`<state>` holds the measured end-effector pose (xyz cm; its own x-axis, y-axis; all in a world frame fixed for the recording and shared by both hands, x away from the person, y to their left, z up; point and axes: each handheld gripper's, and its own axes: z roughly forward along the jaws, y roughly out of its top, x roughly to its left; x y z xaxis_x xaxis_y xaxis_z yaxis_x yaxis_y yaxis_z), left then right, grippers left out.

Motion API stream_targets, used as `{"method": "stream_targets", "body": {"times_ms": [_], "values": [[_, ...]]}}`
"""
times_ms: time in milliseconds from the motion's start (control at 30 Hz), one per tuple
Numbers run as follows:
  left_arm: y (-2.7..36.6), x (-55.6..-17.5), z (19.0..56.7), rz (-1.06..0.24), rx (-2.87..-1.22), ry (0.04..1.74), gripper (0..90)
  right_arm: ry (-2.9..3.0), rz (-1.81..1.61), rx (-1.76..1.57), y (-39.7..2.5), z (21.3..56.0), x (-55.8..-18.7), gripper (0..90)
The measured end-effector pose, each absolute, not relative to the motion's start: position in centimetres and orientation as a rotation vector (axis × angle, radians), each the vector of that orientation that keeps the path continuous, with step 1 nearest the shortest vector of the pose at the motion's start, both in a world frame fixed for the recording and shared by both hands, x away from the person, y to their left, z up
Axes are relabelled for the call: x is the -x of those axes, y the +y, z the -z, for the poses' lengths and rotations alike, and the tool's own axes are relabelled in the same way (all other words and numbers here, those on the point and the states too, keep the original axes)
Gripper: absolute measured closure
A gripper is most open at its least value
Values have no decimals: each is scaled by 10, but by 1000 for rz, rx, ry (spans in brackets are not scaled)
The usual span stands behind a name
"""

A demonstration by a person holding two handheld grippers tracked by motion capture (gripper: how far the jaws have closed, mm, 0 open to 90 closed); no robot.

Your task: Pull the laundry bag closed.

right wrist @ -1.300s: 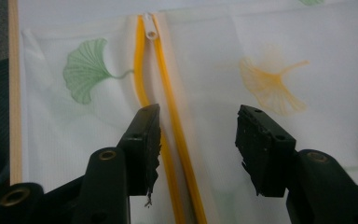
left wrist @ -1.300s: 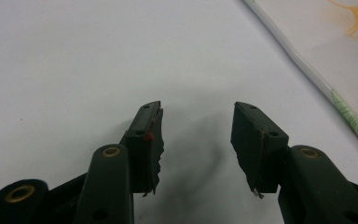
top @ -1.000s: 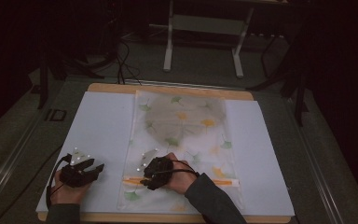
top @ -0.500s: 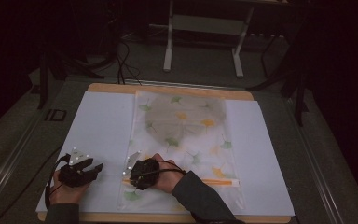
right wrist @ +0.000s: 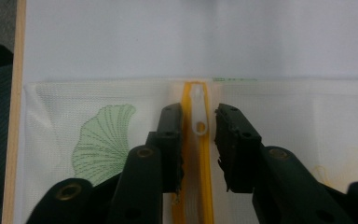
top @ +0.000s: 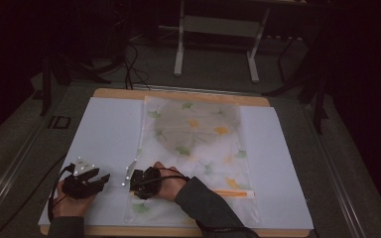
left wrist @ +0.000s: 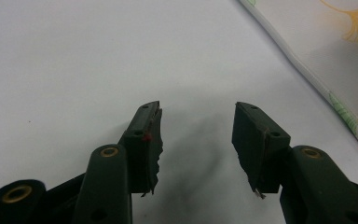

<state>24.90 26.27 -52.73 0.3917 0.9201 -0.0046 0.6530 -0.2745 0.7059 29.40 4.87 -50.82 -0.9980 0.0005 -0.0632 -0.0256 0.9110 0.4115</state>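
Observation:
A white mesh bag point(top: 198, 148) printed with green and yellow leaves lies flat on the white mat point(top: 109, 134). A round grey shape point(top: 198, 124) shows through its far half. A yellow zipper point(top: 233, 193) runs along its near end. My right gripper point(top: 131, 184) sits at the bag's near left corner. In the right gripper view its jaws point(right wrist: 199, 112) stand a narrow gap apart on either side of the white zipper pull point(right wrist: 199, 122), at the zipper's end, without visibly touching it. My left gripper point(top: 102, 180) rests on the mat left of the bag, open and empty point(left wrist: 198, 112).
The mat covers a wooden tabletop whose edge point(top: 178, 94) shows at the back and front. The bag's left edge point(left wrist: 326, 60) lies close to the left gripper. Beyond the table, in the dark, are a metal stand point(top: 218, 29) and floor cables point(top: 129, 64).
My right gripper has slid left along the zipper, from the bag's near middle to its left corner. The left gripper has stayed put.

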Motion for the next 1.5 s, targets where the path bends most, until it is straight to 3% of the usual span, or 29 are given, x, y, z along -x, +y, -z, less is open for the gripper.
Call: {"method": "stream_targets", "body": {"times_ms": [400,1500], "values": [[261,-248,526,-535,-2031,1332,536,3040,-588,26,58,509,-296,825],[243,-232,517,-362,-2070,1256,602,3013,-626,22,51,501,-294,842]]}}
